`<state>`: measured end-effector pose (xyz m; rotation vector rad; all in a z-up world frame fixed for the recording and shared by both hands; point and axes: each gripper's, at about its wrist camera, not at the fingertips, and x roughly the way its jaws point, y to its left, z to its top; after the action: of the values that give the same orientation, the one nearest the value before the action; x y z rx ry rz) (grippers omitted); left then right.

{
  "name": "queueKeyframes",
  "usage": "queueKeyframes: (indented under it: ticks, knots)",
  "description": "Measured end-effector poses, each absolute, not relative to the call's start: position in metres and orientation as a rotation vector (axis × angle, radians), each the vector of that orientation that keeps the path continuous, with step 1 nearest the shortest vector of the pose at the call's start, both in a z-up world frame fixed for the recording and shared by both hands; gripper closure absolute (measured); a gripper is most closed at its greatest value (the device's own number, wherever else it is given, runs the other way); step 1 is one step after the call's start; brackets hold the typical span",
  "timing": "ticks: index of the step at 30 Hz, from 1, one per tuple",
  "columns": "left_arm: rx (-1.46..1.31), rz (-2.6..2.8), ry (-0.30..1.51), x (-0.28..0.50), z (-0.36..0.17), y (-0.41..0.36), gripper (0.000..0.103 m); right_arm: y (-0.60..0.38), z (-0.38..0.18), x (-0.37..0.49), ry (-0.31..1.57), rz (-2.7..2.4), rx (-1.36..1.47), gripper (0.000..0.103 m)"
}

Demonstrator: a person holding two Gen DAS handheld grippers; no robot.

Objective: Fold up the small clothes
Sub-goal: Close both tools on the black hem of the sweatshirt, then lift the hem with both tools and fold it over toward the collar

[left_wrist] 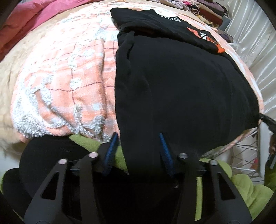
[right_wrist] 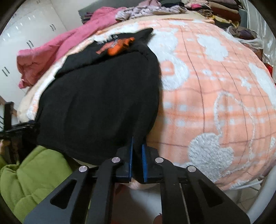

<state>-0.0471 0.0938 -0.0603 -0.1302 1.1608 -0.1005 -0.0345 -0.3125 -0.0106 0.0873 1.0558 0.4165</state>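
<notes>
Shirt (left_wrist: 181,89), black, lies on peach blanket (left_wrist: 69,72), print end at 12 o'clock. Right gripper (right_wrist: 137,155) pinches its near hem; left gripper (left_wrist: 138,144) spread wide, straddling hem edge.

A bed fills the room, spread with a peach-and-white checked blanket (right_wrist: 215,96). At ten o'clock in the right wrist view stand white cupboard doors (right_wrist: 19,39) with dark handles. A pink quilt (right_wrist: 57,50) lies bunched beside them. At one o'clock, folded textiles (right_wrist: 222,12) are stacked. Shiny white curtain (left_wrist: 258,56) hangs at three o'clock in the left wrist view. Green bedding (right_wrist: 29,175) sits at seven o'clock.
</notes>
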Motion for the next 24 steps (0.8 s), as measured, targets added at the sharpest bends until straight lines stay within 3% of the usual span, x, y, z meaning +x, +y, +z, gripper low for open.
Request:
queueKeyframes:
  ticks: [5, 24]
  knots:
    - [-0.142, -0.126, 1.143, -0.047, -0.055, 0.092, 0.099, -0.306, 0.006, -0.031, 0.994, 0.442, 0.096, 0.096]
    - [-0.253, -0.109, 0.849, -0.012, 0.04, 0.122, 0.099, -0.334, 0.079, 0.013, 0.719, 0.45, 0.332, 0.096]
